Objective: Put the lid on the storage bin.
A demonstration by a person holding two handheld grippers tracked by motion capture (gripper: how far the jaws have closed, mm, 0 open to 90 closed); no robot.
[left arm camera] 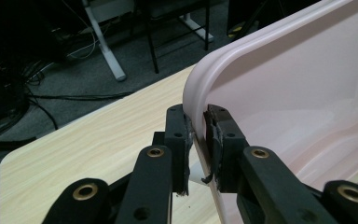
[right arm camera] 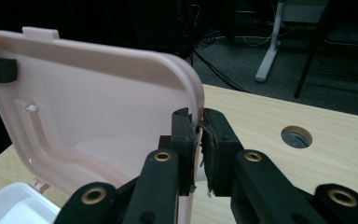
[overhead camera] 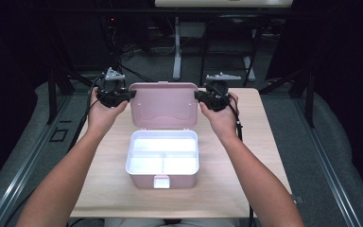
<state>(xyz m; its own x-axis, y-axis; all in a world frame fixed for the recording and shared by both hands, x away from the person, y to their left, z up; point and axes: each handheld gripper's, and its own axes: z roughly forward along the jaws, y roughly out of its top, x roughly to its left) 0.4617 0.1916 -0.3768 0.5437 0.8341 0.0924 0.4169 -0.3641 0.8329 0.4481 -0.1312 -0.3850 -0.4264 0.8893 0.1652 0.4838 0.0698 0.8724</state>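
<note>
Pink box [overhead camera: 162, 165] sat at mid-table [overhead camera: 108, 189], its lid [overhead camera: 164, 104] raised upright behind the white inner tray [overhead camera: 163, 153]. Left gripper [left arm camera: 198, 140] had its jaws narrow on the lid's left edge, the pads at the rim. Right gripper [right arm camera: 199, 149] was clamped on the lid's right edge. Each hand was level with the lid.

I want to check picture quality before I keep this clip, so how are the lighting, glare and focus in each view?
High view: table evenly lit, surroundings nearly black, the white tray in the pink box glares to near blank. Left gripper view: lid softly lit, slightly washed out, floor behind dim. Right gripper view: lid's inside darker, background murky, nearest black links a little soft.
</note>
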